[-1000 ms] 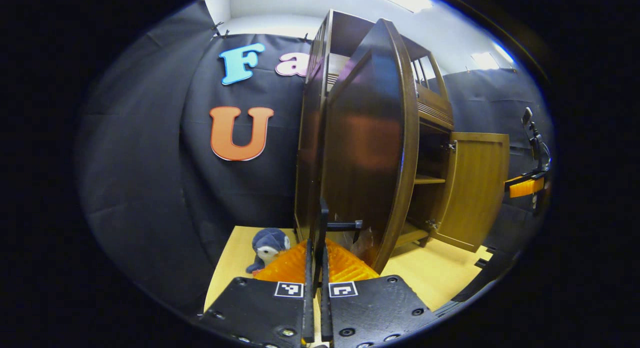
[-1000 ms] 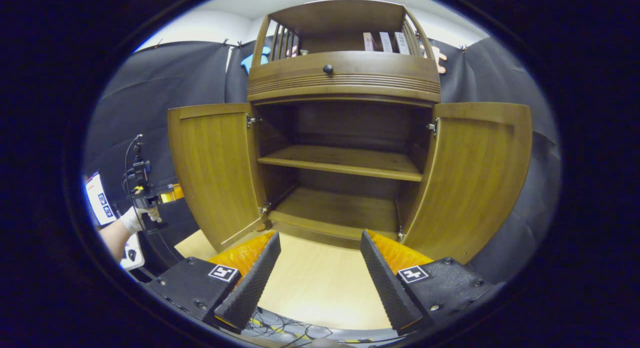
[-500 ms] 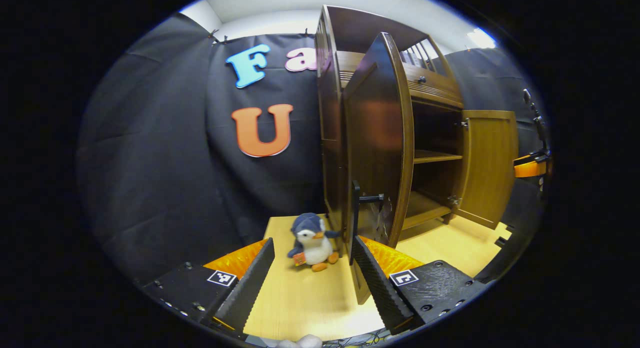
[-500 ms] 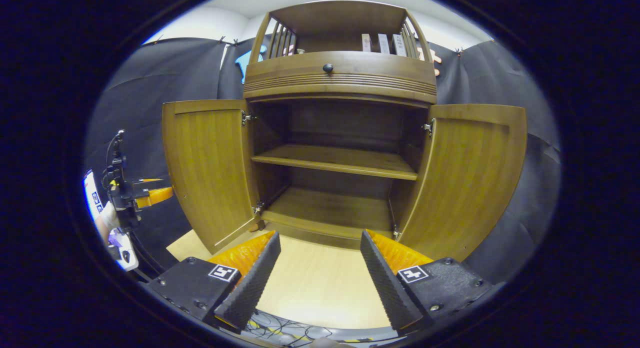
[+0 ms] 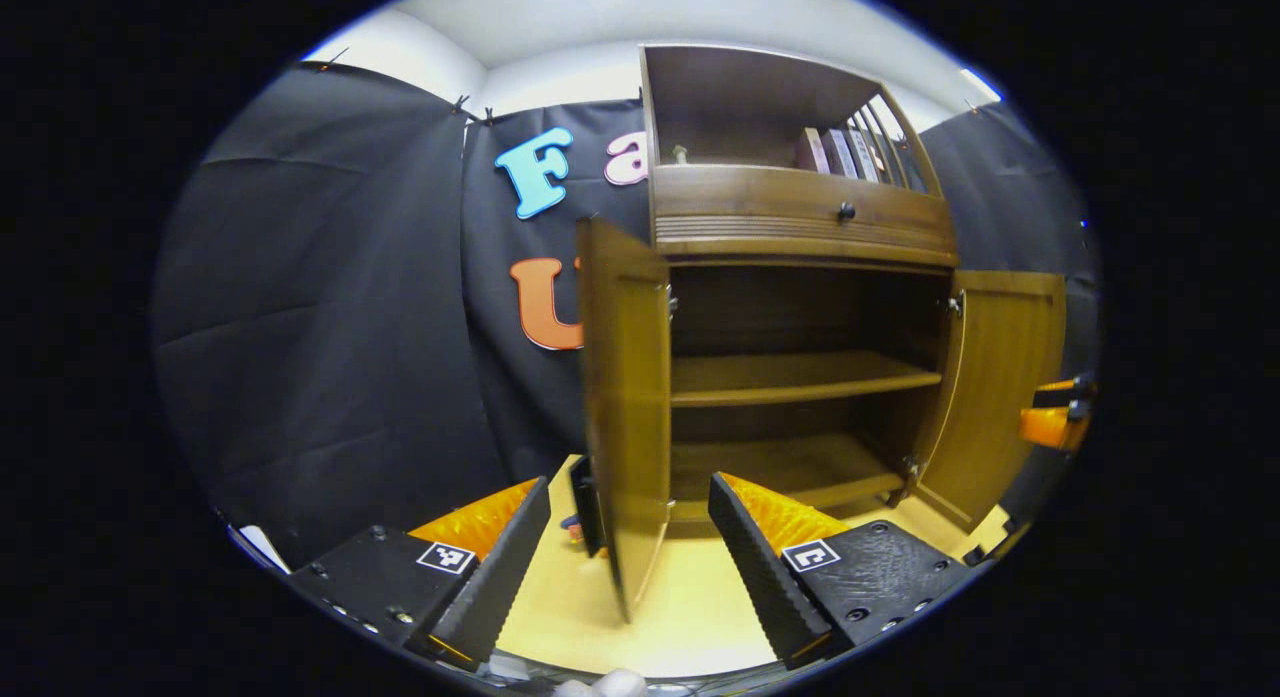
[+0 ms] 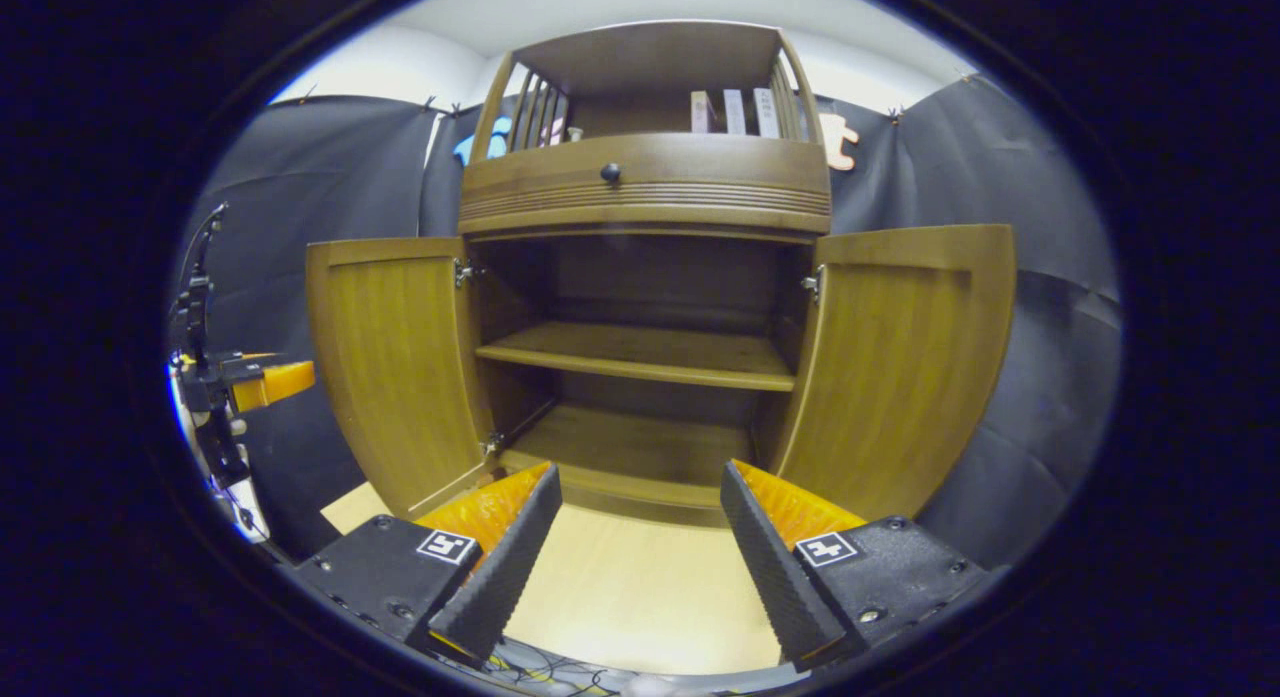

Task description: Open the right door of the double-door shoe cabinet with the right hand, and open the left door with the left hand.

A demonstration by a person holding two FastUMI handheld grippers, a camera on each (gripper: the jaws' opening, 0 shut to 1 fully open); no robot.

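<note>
The brown wooden shoe cabinet (image 6: 640, 192) stands straight ahead in the right gripper view with both lower doors swung wide. Its left door (image 6: 395, 362) and right door (image 6: 900, 362) show their pale inner faces. My right gripper (image 6: 640, 477) is open, low before the cabinet, holding nothing. In the left gripper view the left door (image 5: 625, 397) is seen nearly edge-on, its dark handle (image 5: 588, 497) on the outer face. My left gripper (image 5: 630, 489) is open, its fingers either side of that door's lower edge without touching. The right door (image 5: 1005, 397) stands open beyond.
The cabinet rests on a light wooden board (image 6: 640, 597). Two bare shelves (image 6: 630, 352) sit inside, a drawer with a round knob (image 6: 610, 173) above, books (image 6: 730, 112) on top. The left gripper (image 6: 245, 382) shows far left, the right gripper (image 5: 1050, 425) far right.
My left gripper has opened off the left door's handle, drawn back and turned right to face the cabinet. The plush penguin has slipped behind the door. The right gripper has drifted slightly.
</note>
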